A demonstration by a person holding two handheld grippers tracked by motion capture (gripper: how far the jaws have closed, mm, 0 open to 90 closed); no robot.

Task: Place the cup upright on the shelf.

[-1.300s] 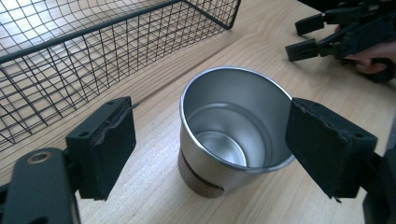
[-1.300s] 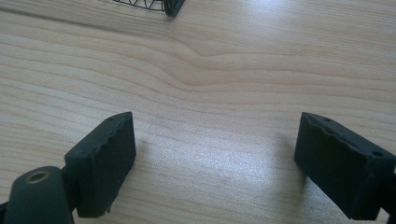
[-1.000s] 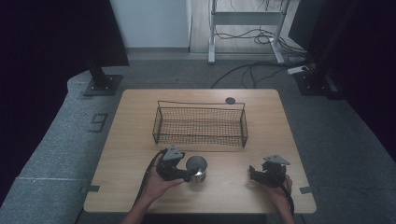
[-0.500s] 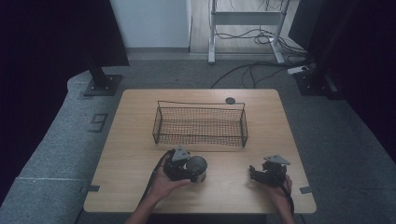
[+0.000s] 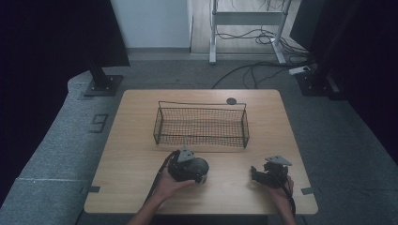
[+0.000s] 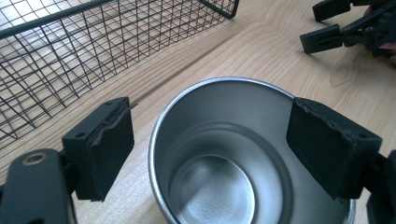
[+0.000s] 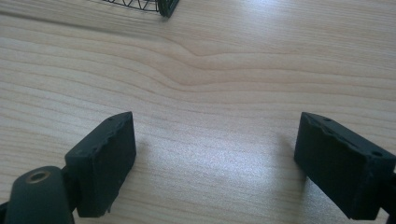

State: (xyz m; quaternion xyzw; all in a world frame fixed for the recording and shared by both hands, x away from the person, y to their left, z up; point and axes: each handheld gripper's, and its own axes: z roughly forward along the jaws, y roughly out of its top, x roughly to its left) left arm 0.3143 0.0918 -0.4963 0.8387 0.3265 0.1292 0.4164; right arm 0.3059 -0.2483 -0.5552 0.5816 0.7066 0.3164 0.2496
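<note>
Wooden tabletop (image 5: 136, 140) carries a black wire basket (image 5: 201, 124) near its middle, a small dark disc (image 5: 231, 101) just beyond it. Left hand-held gripper (image 6: 210, 144) has jaws apart around a stainless steel cup (image 6: 224, 158), which stands upright near the tabletop's front edge, just beside the basket. Right hand-held gripper (image 7: 217, 163) rests low over bare wood, jaws apart, holding nothing.
</note>
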